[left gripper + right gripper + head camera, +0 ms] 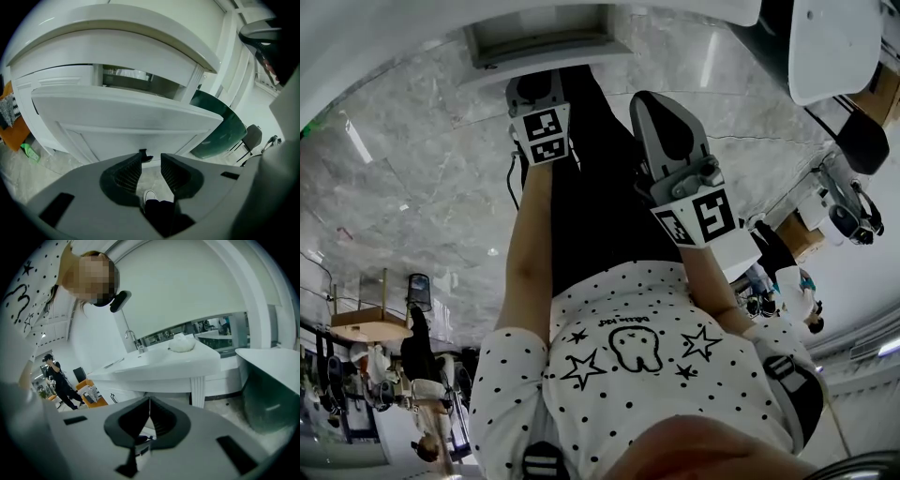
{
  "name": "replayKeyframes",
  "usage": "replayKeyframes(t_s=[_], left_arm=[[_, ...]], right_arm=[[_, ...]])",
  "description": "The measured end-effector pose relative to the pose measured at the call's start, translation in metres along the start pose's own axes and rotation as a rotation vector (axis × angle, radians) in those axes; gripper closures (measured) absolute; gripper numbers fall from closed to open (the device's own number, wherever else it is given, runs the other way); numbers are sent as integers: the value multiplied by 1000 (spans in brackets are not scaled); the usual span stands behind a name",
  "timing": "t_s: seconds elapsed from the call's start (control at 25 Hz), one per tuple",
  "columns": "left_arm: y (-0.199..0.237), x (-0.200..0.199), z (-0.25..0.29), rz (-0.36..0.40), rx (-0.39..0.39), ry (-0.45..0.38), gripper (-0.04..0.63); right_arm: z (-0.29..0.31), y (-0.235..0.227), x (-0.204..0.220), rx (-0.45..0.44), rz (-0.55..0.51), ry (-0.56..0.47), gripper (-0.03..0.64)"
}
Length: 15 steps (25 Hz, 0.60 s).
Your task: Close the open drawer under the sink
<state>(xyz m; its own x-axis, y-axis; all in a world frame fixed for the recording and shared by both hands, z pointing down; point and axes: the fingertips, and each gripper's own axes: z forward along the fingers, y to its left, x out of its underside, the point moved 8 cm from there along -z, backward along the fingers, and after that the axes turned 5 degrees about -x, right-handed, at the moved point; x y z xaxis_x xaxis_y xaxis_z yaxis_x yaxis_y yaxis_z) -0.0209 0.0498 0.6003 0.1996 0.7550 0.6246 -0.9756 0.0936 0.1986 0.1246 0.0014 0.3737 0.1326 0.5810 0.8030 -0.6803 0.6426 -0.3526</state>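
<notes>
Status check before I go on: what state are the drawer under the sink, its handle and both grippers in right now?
Drawer: open, pulled out from the cabinet.
Left gripper: open, nothing clamped between the jaws.
Right gripper: shut, empty.
Drawer handle: not gripped, just ahead of the left gripper's jaws.

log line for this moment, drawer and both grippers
drawer: open, not yet closed | left gripper: open, empty, facing its front | right gripper: shut, empty
</notes>
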Motion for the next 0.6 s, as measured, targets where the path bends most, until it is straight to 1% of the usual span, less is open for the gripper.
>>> replayKeyframes(t_s=[0.2,0.4,0.48,0.6], left_arm=[[4,8,3,-23,-17,30,437],[7,11,21,26,3,33,433],[9,9,28,25,-13,30,433],[10,9,34,2,-38,43,438]], right_arm=[[3,0,4,-15,6,8,603],[9,4,9,-27,7,21,603],[9,5,9,-29,4,26,603],[7,2,9,-18,0,32,603]])
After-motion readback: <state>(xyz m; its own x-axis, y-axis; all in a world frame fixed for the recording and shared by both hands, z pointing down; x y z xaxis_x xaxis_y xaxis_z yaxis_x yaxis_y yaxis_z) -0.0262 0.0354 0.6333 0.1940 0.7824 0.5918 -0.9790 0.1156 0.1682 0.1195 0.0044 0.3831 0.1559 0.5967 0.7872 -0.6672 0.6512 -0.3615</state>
